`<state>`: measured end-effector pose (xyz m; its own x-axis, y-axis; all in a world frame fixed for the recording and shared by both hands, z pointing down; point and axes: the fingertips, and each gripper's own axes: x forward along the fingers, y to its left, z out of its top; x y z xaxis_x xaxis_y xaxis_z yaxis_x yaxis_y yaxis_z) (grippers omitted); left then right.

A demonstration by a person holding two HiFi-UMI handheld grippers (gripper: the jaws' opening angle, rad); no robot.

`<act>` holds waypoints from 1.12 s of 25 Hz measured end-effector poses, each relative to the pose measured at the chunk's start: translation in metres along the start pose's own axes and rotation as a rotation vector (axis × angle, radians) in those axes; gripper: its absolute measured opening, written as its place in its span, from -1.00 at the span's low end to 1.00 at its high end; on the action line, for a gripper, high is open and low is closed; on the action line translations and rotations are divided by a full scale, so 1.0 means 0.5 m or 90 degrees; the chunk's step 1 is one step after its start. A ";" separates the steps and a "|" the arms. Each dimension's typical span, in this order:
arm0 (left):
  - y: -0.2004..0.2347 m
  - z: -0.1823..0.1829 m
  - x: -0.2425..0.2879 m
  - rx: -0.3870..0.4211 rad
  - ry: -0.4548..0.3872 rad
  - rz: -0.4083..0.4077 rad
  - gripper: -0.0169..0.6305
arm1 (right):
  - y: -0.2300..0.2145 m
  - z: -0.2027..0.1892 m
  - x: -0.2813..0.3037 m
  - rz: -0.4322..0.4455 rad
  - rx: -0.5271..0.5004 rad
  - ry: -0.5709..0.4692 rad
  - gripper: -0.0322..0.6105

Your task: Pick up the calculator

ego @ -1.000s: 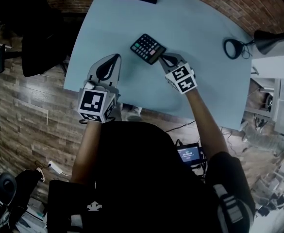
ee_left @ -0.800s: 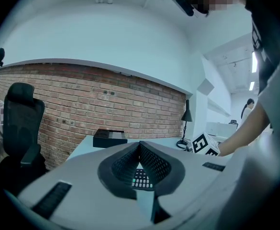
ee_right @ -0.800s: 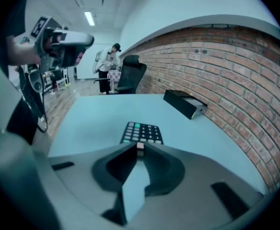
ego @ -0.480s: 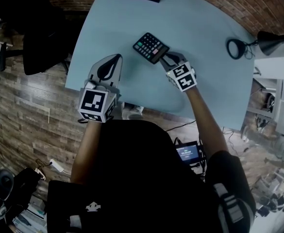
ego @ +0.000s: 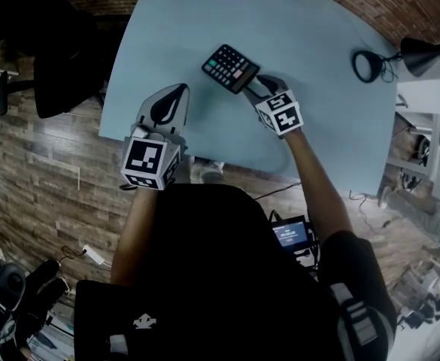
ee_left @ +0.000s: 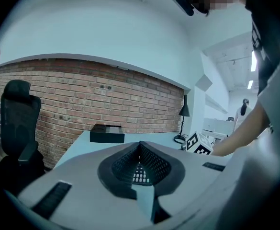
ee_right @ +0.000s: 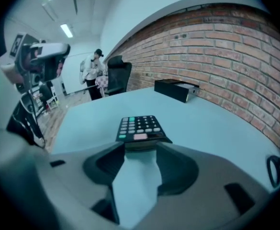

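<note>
Right gripper view: the right gripper (ee_right: 140,146) has its jaws spread wide, having just been opening. The calculator (ee_right: 140,127) has its near edge at their mouth, and the pads are not pressing it. The head view hides that gap but shows the calculator lying skewed mid-table (ego: 317,126). The left gripper (ee_left: 140,145) has its tips together with nothing between them, and is held roughly level over the near table edge. The right forearm (ego: 314,179) reaches forward, its gripper angled down.

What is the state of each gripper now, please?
Left gripper: closed, holding nothing.
Right gripper: open, its jaws have just been opening; the near edge of the calculator lies between its tips, not gripped.
</note>
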<state>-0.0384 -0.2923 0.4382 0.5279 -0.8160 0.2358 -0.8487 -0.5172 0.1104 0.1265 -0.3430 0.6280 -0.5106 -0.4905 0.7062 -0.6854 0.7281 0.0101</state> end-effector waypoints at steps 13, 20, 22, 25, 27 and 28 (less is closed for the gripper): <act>-0.011 -0.015 0.014 0.003 0.020 -0.008 -0.93 | -0.021 -0.004 0.017 0.031 0.307 -0.038 -0.32; -0.010 -0.018 0.019 0.002 0.023 -0.008 -0.93 | -0.031 -0.027 0.031 0.034 0.412 -0.024 -0.32; -0.009 -0.017 0.022 0.003 0.024 -0.010 -0.93 | -0.032 -0.026 0.041 0.051 0.462 -0.031 -0.32; -0.008 -0.017 0.021 0.004 0.024 -0.008 -0.93 | -0.025 -0.023 0.060 0.067 0.491 -0.028 -0.32; -0.004 -0.017 0.022 0.004 0.024 -0.005 -0.93 | -0.020 -0.023 0.072 0.071 0.486 -0.023 -0.33; -0.001 -0.017 0.023 0.003 0.024 -0.003 -0.93 | -0.019 -0.022 0.077 0.070 0.482 -0.022 -0.33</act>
<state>-0.0325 -0.2992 0.4491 0.5300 -0.8032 0.2721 -0.8461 -0.5222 0.1065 0.1193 -0.3635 0.6629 -0.6039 -0.4580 0.6523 -0.7919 0.2524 -0.5560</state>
